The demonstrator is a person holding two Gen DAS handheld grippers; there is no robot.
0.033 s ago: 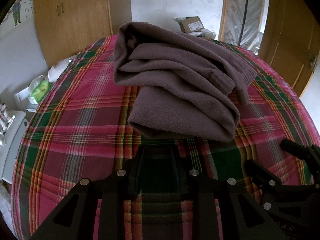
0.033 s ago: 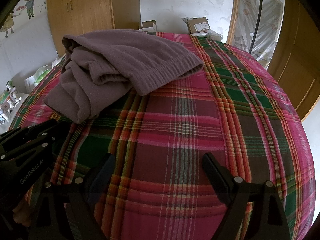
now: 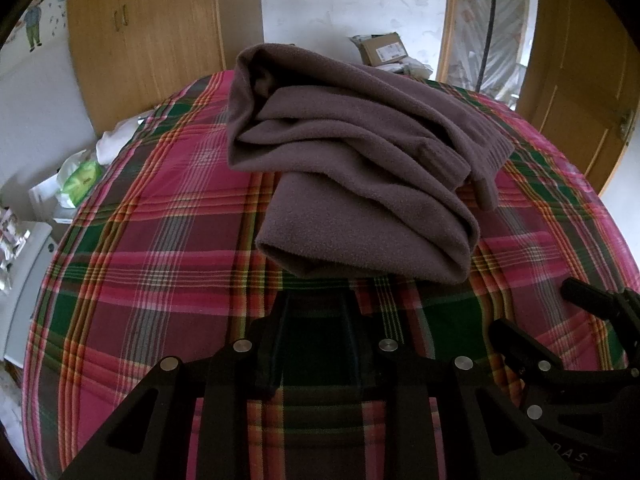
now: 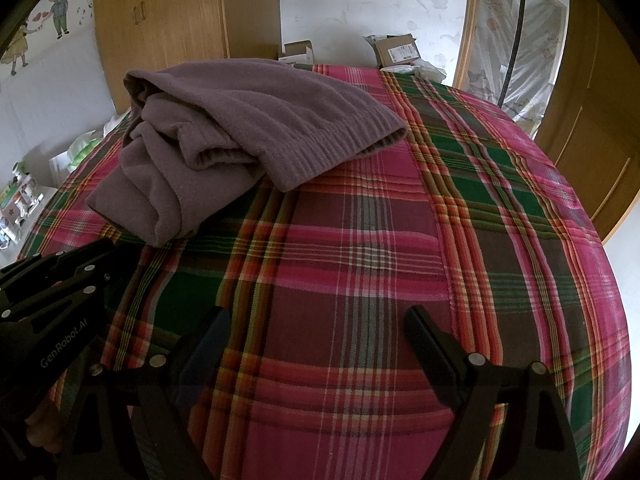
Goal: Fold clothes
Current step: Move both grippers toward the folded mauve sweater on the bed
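mauve fleece, the garment [image 3: 360, 168] lies bunched in loose layers on the plaid bed cover [image 4: 360, 272], neither flat nor squared, a heap that would fit both a fold under way and a rough one already made. it sits directly ahead of the left tool [image 3: 316, 344], just beyond its tips, and up to the left of the right tool [image 4: 316, 352], so the left is nearer. its long axis runs away from the tools. the left tool's jaws are slightly apart, the right's wide apart; both empty.
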